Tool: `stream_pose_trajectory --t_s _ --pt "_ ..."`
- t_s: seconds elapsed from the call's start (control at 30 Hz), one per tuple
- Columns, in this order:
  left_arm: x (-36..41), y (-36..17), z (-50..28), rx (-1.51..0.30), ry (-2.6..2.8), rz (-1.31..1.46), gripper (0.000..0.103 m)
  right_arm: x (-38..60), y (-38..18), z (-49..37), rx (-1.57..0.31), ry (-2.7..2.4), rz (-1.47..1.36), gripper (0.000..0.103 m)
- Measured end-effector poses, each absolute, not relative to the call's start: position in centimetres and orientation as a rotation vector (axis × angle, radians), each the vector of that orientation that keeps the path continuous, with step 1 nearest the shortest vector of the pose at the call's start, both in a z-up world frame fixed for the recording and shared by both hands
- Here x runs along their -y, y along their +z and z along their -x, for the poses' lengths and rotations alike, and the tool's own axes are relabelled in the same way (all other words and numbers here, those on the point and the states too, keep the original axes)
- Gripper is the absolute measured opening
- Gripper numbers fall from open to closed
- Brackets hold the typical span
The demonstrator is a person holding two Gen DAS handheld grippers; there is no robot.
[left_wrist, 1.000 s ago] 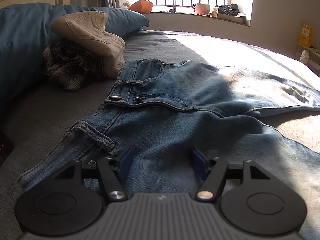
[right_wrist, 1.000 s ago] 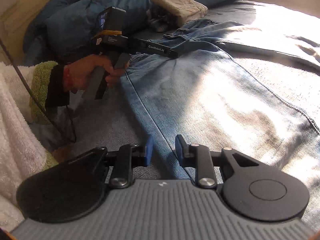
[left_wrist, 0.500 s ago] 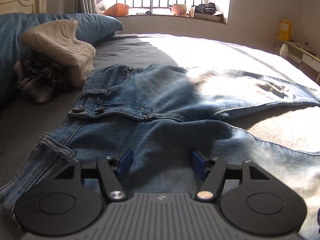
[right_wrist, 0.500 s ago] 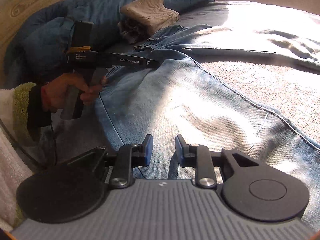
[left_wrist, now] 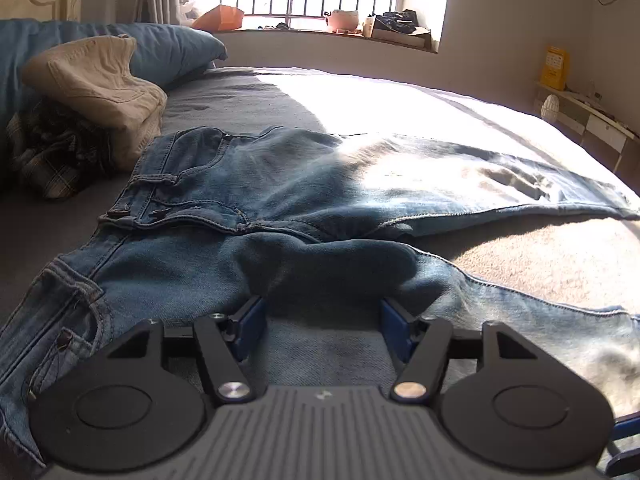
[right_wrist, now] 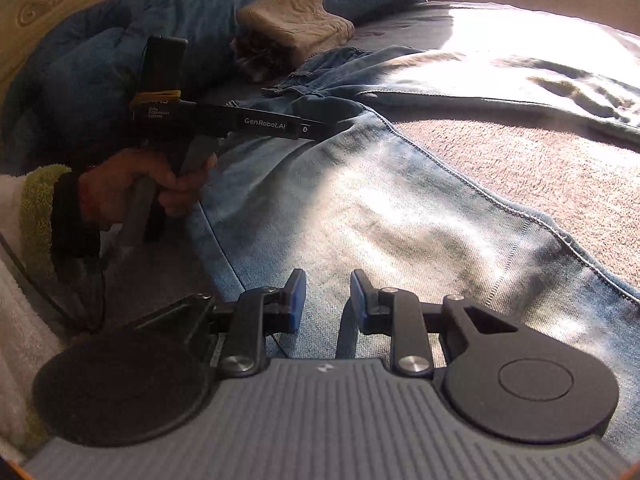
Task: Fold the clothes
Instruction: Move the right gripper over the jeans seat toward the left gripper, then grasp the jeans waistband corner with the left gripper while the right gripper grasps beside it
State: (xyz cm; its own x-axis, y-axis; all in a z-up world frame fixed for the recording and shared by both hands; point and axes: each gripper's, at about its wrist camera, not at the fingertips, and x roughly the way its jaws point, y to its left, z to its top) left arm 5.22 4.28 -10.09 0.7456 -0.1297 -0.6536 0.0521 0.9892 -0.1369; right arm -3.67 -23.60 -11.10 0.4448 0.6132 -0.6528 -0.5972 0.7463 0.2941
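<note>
Blue jeans (left_wrist: 280, 184) lie spread flat on the grey bed, waistband to the left and legs running right into sunlight. My left gripper (left_wrist: 320, 308) sits low over the seat of the jeans. Its jaws are closing, and a raised fold of denim lies between the fingers without being pinched. In the right wrist view a hand (right_wrist: 132, 188) holds that left gripper (right_wrist: 316, 130) by the near leg's top. My right gripper (right_wrist: 328, 280) hovers over the near jeans (right_wrist: 400, 220) leg with a narrow gap between its blue pads and nothing clamped.
Folded beige trousers (left_wrist: 104, 80) rest on a crumpled plaid garment (left_wrist: 52, 156) by a blue pillow (left_wrist: 176, 52) at the head of the bed. The grey bedsheet (left_wrist: 248, 96) stretches to a barred window. A low shelf (left_wrist: 580, 108) stands at the right wall.
The left gripper has swung to the right along the jeans, so the waistband and the clothes pile slid left in its view. The right gripper came in from the leg's edge onto the denim.
</note>
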Motion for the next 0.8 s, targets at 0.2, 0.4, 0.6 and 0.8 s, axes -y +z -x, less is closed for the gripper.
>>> stream_pose_trajectory --t_s 0.2,0.4,0.6,0.8 --pt "-7.7 -7.1 2.0 -0.715 -0.006 0.216 0.065 23.2 -10.4 3.8 -0.791 0.759 0.019 0.024" --pt "-14.9 -6.7 6.6 -0.724 0.267 0.419 0.066 18.5 -8.1 2.8 -0.729 0.949 0.217 0.027" --pt "-21.7 -10.0 5.7 -0.706 0.347 0.782 0.064 11.4 -3.5 0.4 -0.64 1.175 0.335 0.042" --pt "-23.4 -11.1 4.1 -0.636 0.327 0.934 0.048 7.5 0.4 -5.1 -0.759 1.163 0.149 0.044"
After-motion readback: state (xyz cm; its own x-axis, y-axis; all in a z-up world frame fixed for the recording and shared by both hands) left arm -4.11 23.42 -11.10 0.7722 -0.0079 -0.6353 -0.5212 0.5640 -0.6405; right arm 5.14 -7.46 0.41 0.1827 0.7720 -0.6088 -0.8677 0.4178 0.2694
